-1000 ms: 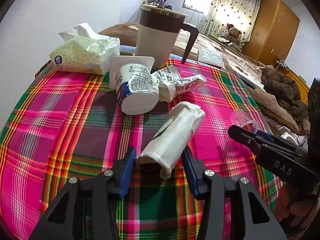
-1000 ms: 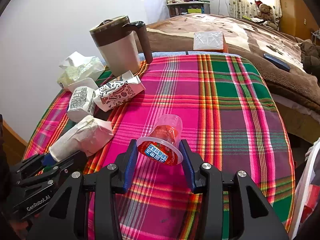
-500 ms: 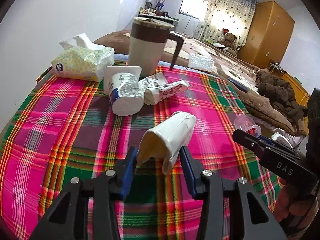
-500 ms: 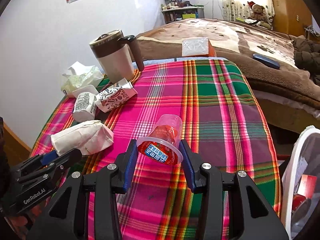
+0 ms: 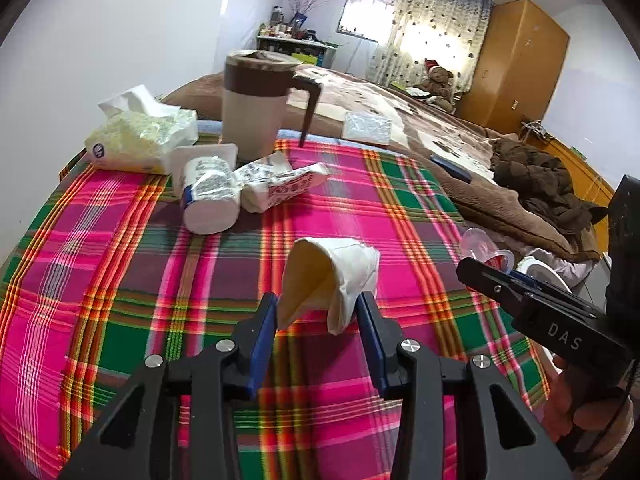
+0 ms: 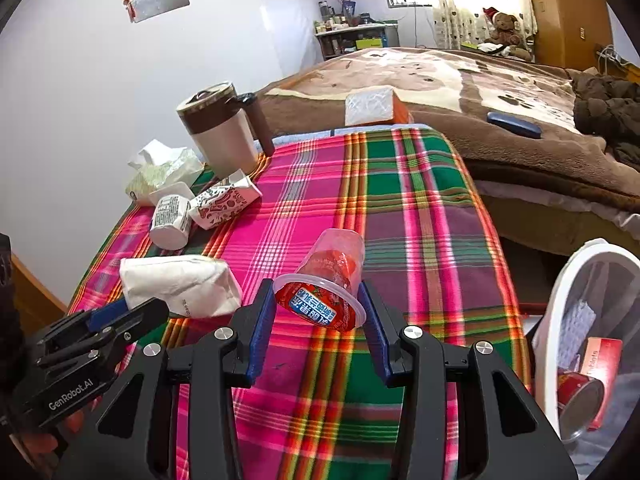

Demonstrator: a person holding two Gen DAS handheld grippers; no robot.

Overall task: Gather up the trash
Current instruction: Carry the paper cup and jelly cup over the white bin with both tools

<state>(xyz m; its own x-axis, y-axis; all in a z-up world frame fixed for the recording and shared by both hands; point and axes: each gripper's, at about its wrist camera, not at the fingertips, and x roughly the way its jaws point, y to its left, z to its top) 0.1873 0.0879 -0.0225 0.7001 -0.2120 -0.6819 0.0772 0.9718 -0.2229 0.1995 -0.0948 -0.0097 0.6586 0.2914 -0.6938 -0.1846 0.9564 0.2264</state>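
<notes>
I count two pairs of tongs, each with one piece of trash between its blue pads.

My left tongs (image 5: 317,312) are closing on one white paper bag (image 5: 340,270), squeezing its near end from both sides. The bag is clear of the plaid tabletop (image 5: 120,264). Its long axis runs away from me toward 1 o'clock in the left wrist view, and its opened, creased mouth faces back toward the camera, at about 7 o'clock.

On the tabletop, going left to right from 10 toward 12 o'clock, I count one tissue pack (image 5: 140,140), one white yogurt cup (image 5: 210,196) lying on its side with its base toward me, one printed paper wrapper (image 5: 280,184) touching that cup, and one brown-and-cream jug (image 5: 260,108) standing upright behind them.

My right tongs (image 6: 318,312) are clenched on one clear plastic jelly cup (image 6: 326,276) with red contents, gripped at the rim and held above the cloth. Its long axis tilts toward 1 o'clock in the right wrist view: the sealed red-and-blue lid faces the camera, and the narrower base points away and up.

At 4 o'clock in the right wrist view sits one white bin (image 6: 560,288), beside the tabletop's right edge, with a red box and a red-lidded cup inside.
</notes>
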